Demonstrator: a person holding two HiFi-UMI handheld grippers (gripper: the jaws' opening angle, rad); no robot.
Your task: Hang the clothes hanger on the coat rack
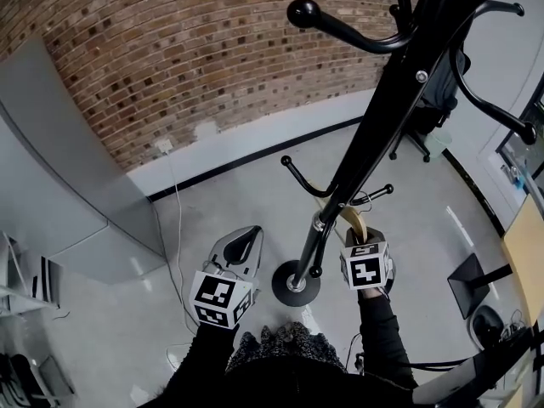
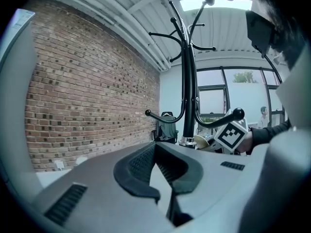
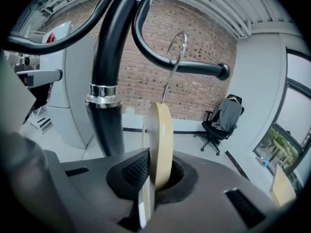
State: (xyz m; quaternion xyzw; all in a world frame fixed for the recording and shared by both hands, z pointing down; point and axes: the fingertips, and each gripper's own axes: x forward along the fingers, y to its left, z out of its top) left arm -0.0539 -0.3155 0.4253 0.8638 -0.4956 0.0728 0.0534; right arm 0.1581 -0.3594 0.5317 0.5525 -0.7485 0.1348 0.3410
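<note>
The black coat rack [image 1: 374, 143] rises from a round base [image 1: 296, 283] between my two grippers. My right gripper [image 1: 361, 238] is shut on the pale wooden hanger [image 3: 159, 144], held edge-on just right of the pole [image 3: 107, 57]. The hanger's wire hook [image 3: 175, 64] stands up and crosses a curved lower rack arm [image 3: 199, 68]; I cannot tell whether it rests on the arm. My left gripper [image 1: 248, 238] sits left of the base, jaws together and empty, pointing toward the pole [image 2: 188, 81]. In the left gripper view, the right gripper's marker cube [image 2: 230, 135] shows beside the pole.
A brick wall [image 1: 195, 49] runs behind the rack. A grey cabinet [image 1: 51, 185] stands at the left, with a white cable [image 1: 174, 219] trailing down the wall beside it. An office chair [image 3: 221, 120] with a jacket is at the far right, near windows and a desk edge [image 1: 523, 253].
</note>
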